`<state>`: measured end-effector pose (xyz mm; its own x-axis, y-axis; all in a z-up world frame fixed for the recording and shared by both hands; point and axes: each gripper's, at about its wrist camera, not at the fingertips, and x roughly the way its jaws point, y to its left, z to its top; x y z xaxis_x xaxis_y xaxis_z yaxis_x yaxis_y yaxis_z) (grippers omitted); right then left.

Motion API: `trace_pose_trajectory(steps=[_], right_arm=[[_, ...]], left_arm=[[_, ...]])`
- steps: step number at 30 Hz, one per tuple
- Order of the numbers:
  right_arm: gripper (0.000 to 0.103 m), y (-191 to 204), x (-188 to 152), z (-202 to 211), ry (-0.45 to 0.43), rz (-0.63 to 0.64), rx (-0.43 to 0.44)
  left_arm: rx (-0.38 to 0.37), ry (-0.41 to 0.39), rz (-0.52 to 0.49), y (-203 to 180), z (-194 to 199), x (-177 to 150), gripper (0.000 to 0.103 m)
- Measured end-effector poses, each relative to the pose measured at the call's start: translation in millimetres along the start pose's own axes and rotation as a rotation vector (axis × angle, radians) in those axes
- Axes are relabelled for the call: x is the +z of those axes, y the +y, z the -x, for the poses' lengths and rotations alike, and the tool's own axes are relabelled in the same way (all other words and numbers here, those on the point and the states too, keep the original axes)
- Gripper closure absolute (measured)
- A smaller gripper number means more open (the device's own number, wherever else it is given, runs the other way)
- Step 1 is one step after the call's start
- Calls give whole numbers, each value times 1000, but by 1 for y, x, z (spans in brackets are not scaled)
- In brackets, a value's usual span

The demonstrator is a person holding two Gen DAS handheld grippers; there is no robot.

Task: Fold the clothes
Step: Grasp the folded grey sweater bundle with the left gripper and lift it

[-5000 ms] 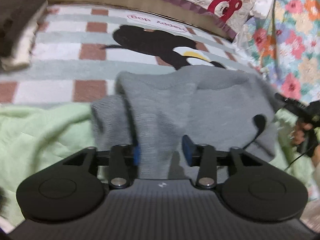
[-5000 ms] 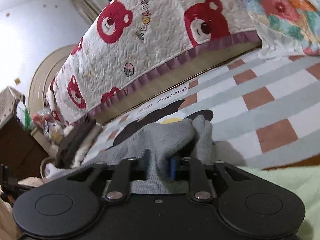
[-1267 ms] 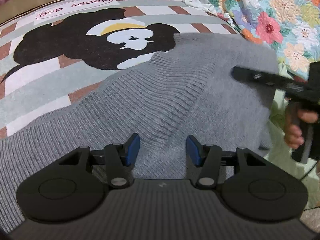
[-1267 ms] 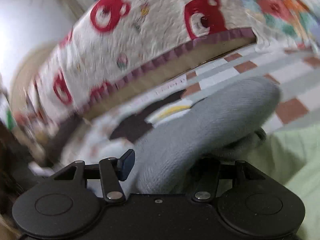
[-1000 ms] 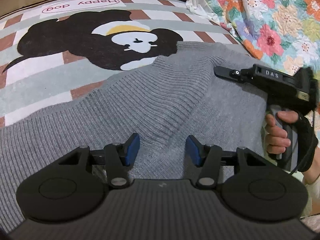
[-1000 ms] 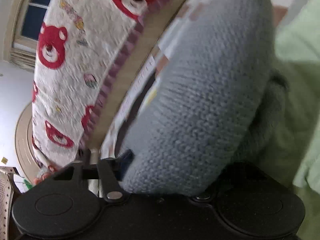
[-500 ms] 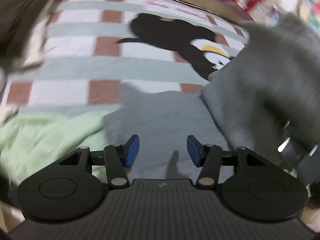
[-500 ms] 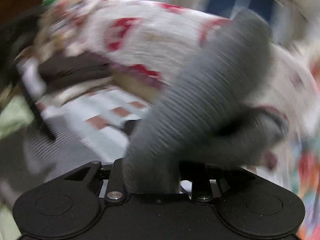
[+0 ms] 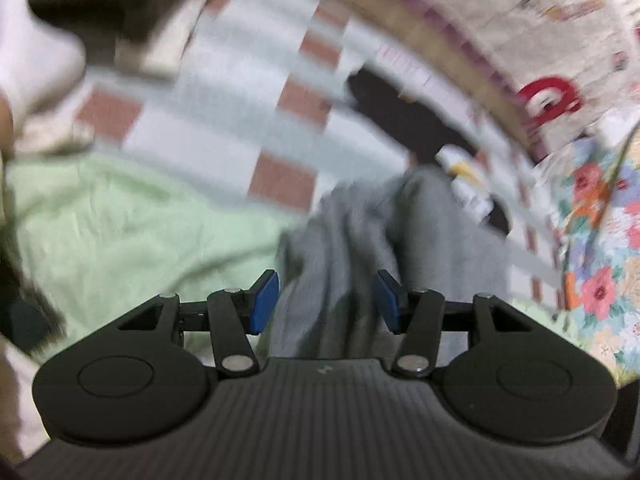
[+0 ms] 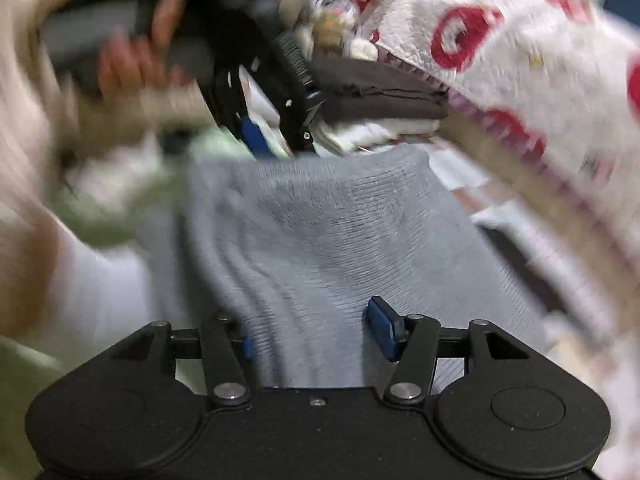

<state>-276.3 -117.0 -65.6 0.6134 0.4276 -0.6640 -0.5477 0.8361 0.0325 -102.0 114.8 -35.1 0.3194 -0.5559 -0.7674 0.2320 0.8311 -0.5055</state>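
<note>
A grey knit sweater [image 9: 360, 248] lies bunched on the checked mat [image 9: 224, 120], its near part running between the blue pads of my left gripper [image 9: 326, 300]. Those jaws stand apart and are opening slightly; neither pad presses the cloth. In the right wrist view the sweater [image 10: 328, 232] spreads out flat ahead. My right gripper [image 10: 314, 336] is opening over it, with cloth between the jaws; a fold hides most of the left pad, while the right pad stands free of the cloth. Beyond the sweater's far edge, a hand [image 10: 132, 60] holds the left gripper [image 10: 276, 140]. Both views are blurred.
A green blanket [image 9: 120, 232] lies left of the sweater. A bear-print quilt [image 10: 520, 60] rises along the far side and a flowered quilt [image 9: 600, 240] along the right. A stack of folded dark and white clothes [image 10: 380, 96] sits behind the sweater.
The right gripper rolled and swung over with the sweater; its jaws then spread and the cloth now lies flat before it. The left gripper swung left towards the green blanket.
</note>
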Motion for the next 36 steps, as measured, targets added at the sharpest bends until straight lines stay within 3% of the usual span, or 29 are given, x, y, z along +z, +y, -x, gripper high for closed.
trace_pose_trajectory(steps=[2,5,8,11,13,16,19,23,25,27,30,31,32,33,36], right_arm=[[44,-24,-19,30,-89,-227,182],[42,-61,-52,67,-212,-530,232],[41,-91,-81,86,-272,-749,112],[39,-111,-109,84,-250,-894,-17],[38,-124,-127,71,-212,-1003,-14],[38,-133,-150,52,-195,-1123,72],[28,-135,-156,35,-217,-1181,169],[18,-143,-159,20,-201,-1193,230],[17,-146,-154,13,-212,-1171,245],[8,-147,-147,5,-225,-1138,249],[7,-149,-139,-7,-236,-1105,240],[9,-146,-135,-7,-245,-1078,227],[16,-142,-131,-6,-254,-1042,211],[23,-137,-126,-2,-267,-996,195],[31,-123,-115,12,-310,-888,169]], left_arm=[[-35,-46,-44,-10,10,2,41],[-83,-65,-110,-25,10,3,39],[-77,12,-125,-33,-18,-3,37],[29,50,-136,-29,-42,-17,39],[100,51,-130,-23,-52,-25,40],[137,50,-86,-18,-53,-32,39],[173,33,-120,-19,-51,-36,33],[206,14,-154,-18,-55,-38,12],[168,10,-121,-10,-58,-34,9],[91,7,-53,3,-65,-30,9],[34,-16,-36,7,-70,-33,29],[31,-18,-60,3,-67,-34,54],[18,-18,-72,-1,-63,-36,61],[6,-17,-84,-5,-59,-37,62],[16,-24,-148,-17,-52,-42,66]])
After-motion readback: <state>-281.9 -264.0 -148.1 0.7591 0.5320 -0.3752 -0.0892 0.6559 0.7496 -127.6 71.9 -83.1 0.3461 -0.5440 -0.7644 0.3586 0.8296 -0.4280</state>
